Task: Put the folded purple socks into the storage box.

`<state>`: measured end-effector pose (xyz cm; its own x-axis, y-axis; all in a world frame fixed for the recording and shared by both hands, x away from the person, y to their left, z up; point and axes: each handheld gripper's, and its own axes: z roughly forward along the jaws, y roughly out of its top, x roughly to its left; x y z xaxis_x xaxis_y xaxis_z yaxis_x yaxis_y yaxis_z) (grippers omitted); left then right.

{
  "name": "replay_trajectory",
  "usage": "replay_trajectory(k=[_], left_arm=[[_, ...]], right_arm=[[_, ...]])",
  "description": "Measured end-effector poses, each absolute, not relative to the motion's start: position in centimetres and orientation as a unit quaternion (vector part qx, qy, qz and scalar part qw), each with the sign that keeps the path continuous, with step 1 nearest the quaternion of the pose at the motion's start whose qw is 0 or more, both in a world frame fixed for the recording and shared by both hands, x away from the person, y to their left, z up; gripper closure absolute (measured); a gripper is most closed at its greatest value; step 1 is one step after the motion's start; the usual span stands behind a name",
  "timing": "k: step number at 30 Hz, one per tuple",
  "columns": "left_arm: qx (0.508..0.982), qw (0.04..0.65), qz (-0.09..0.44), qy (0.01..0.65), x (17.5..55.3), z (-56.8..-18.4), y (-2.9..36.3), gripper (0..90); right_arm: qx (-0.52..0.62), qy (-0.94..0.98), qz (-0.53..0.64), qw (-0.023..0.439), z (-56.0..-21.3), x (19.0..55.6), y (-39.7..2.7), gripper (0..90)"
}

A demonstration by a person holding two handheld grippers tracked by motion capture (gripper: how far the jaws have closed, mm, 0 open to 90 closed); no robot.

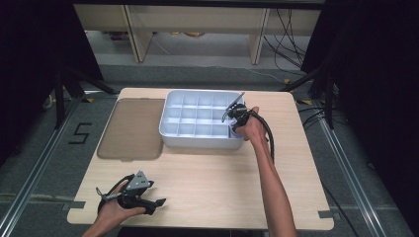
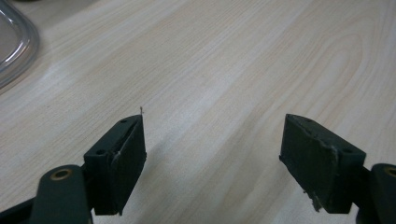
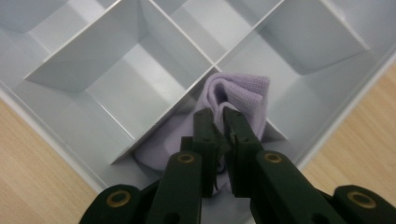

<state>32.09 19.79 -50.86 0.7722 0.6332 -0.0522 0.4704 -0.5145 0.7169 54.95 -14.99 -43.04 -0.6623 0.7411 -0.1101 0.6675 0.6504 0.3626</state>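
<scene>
A white tray (image 1: 197, 140) divided into several compartments stands at the back middle of the wooden table. My right gripper (image 1: 236, 117) reaches down into the tray's near right corner compartment. In the right gripper view its jaws (image 3: 223, 114) stand close together, pinching a fold of a lilac cloth (image 3: 247, 93) that lies crumpled in that compartment, against a divider wall (image 3: 93, 60). My left gripper (image 1: 155, 193) rests low at the table's front left, far from the tray. Its jaws (image 2: 212, 135) are wide apart over bare wood with nothing between them.
A translucent greyish lid (image 1: 132, 129) lies flat just left of the tray, and its rounded corner (image 2: 14, 42) shows in the left gripper view. A cable trails from the right gripper along the forearm. Table legs and floor cables lie beyond the far edge.
</scene>
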Motion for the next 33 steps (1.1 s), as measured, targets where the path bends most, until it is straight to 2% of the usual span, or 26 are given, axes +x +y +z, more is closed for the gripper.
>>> replay_trajectory(k=[5, 15, 18, 22, 23, 25, 26, 31, 33], left_arm=[[0.863, 0.375, 0.110, 0.320, 32.0, -50.8, 19.8, 21.7], [0.861, 0.377, 0.105, 0.325, 31.9, -50.8, 19.7, 21.7], [0.864, 0.374, 0.113, 0.318, 32.0, -50.7, 19.9, 21.7], [0.863, 0.373, 0.113, 0.320, 32.0, -50.8, 19.8, 21.6], [0.866, 0.370, 0.112, 0.316, 32.0, -50.8, 19.8, 21.7], [0.861, 0.377, 0.102, 0.325, 31.9, -50.8, 19.7, 21.6], [0.861, 0.378, 0.102, 0.326, 31.9, -50.8, 19.7, 21.6], [0.863, 0.374, 0.107, 0.322, 32.0, -50.8, 19.7, 21.7], [0.862, 0.374, 0.105, 0.325, 32.0, -50.8, 19.6, 21.7]], right_arm=[[0.394, 0.904, 0.131, 0.105, -44.3, 55.7, -14.7, 84.7], [0.400, 0.903, 0.122, 0.098, -44.7, 55.9, -14.6, 84.6], [0.403, 0.900, 0.135, 0.097, -44.4, 55.8, -14.8, 80.6], [0.410, 0.889, 0.176, 0.103, -42.8, 55.2, -15.6, 70.9], [0.419, 0.883, 0.193, 0.089, -42.2, 55.0, -15.9, 67.1], [0.423, 0.878, 0.202, 0.099, -41.4, 54.8, -16.2, 66.1], [0.428, 0.875, 0.205, 0.102, -41.2, 54.7, -16.3, 66.2], [0.438, 0.865, 0.222, 0.105, -40.5, 55.0, -16.7, 83.3], [0.433, 0.870, 0.209, 0.107, -40.9, 55.3, -16.7, 85.6]])
